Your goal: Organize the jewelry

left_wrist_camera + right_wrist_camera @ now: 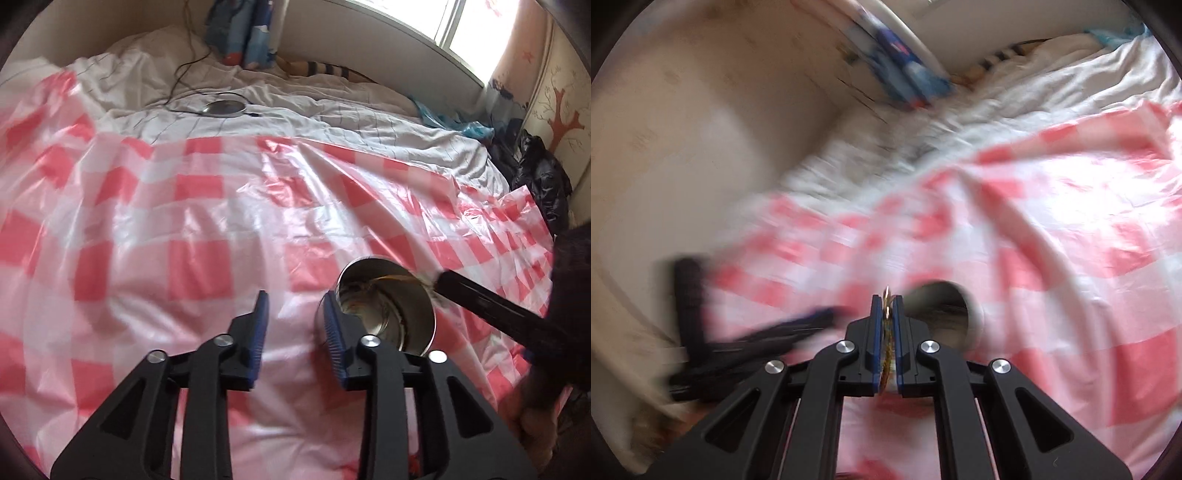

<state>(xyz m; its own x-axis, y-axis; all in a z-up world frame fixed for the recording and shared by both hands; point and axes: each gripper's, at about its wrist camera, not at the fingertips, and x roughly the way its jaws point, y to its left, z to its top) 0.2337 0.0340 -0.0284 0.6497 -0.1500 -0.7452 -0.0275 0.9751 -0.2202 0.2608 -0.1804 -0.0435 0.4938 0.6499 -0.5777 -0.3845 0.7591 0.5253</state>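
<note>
A shiny open metal tin (388, 306) stands on the pink-and-white checked plastic sheet (184, 229). My left gripper (295, 299) is open and holds nothing; its right pad sits just beside the tin's left wall. From the right, my right gripper (439, 282) reaches to the tin's rim, and a thin gold chain (391, 277) stretches from it across the tin's mouth. In the blurred right wrist view the right gripper (886, 301) is shut on the gold jewellery (887, 293), just left of the tin (945, 314). The left gripper's fingers (820, 315) show as a dark smear.
A round silver disc (224, 108) with a black cable lies on the white bedsheet (332, 110) behind. Blue patterned fabric (240, 33) leans at the headboard. A dark jacket (539, 177) hangs at the bed's right edge, under a window. A hand (535, 417) holds the right gripper.
</note>
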